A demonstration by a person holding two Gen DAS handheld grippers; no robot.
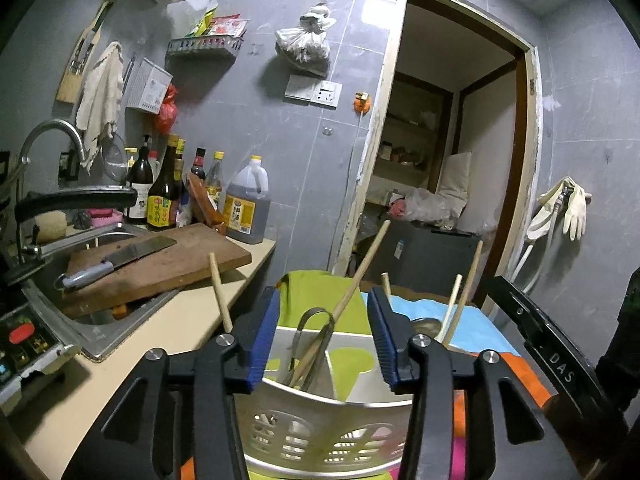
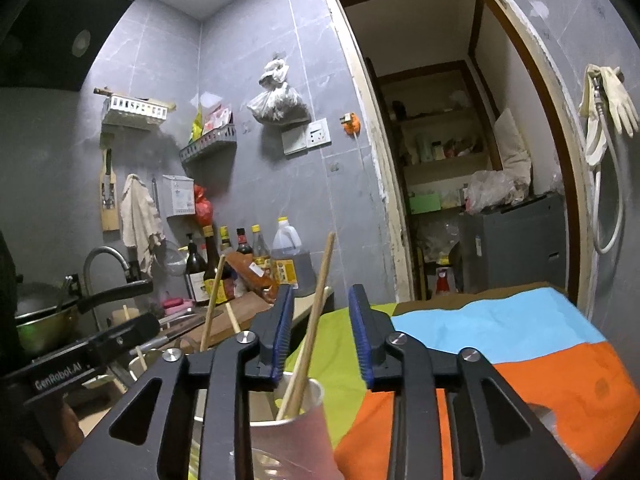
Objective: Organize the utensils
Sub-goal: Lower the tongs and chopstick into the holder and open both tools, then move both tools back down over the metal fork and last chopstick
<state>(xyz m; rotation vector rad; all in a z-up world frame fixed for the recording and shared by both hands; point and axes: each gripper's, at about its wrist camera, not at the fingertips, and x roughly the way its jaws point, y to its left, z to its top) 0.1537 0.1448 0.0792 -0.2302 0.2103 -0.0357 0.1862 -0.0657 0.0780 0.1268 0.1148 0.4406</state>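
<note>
Left wrist | perforated metal caddy (image 1: 320,436) | slim wooden chopstick (image 1: 352,296) inside

Two black handheld grippers

The left gripper (image 1: 323,336) and right gripper (image 2: 320,334) share black linkage arms, silver round screws and blue ribbed fingers (image 1: 264,340); white "GenRobot.AI" lettering.

Table (image 2: 520,320) under patchwork cloth (image 2: 540,380) (green, blue, orange), utensil holder (image 1: 320,436) on it.

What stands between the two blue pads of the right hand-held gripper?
One chopstick, leaning out of the cup; neither pad touches it. The right wrist view shows this.
</note>
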